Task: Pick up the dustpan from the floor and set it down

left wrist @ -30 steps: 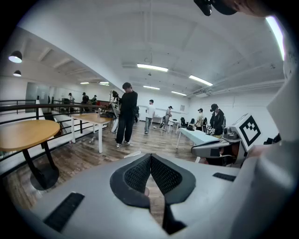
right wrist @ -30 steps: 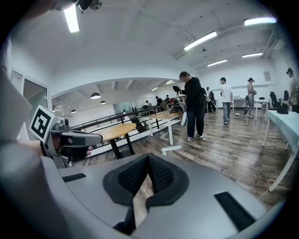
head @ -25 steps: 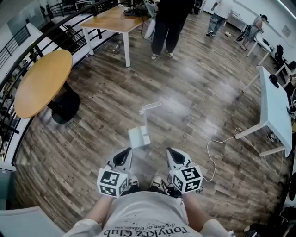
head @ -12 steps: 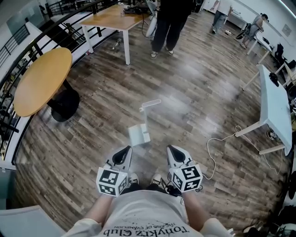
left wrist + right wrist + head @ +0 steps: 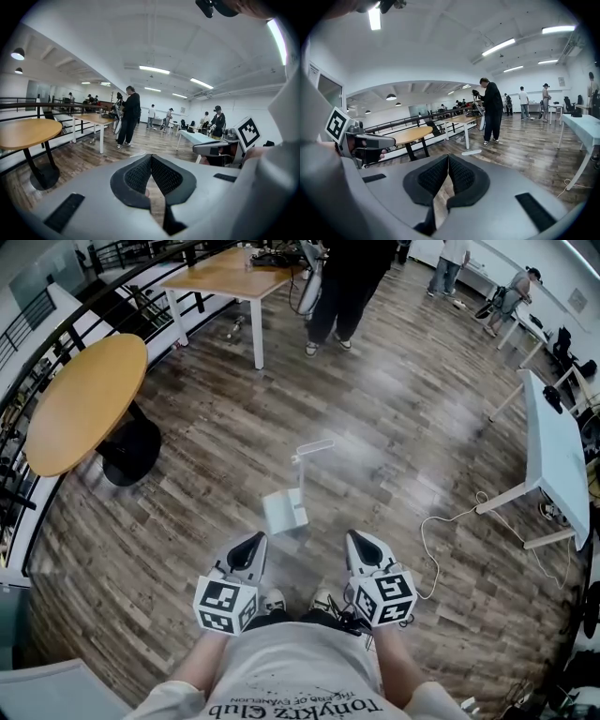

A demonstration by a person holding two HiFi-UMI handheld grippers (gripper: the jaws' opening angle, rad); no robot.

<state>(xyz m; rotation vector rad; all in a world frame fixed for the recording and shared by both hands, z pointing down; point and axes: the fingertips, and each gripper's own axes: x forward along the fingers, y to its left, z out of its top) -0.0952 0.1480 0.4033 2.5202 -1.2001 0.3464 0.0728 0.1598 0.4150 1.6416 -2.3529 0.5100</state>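
The dustpan [image 5: 283, 512] is standing on the floor [image 5: 169, 521] just ahead of your feet, handle upright, so you are not lifting anything yet; the whole pick-up and set-down is waiting. You are holding the left claw [image 5: 251, 545] and right claw [image 5: 362, 545] side by side, tilting slightly downward, both pinched together on nothing.
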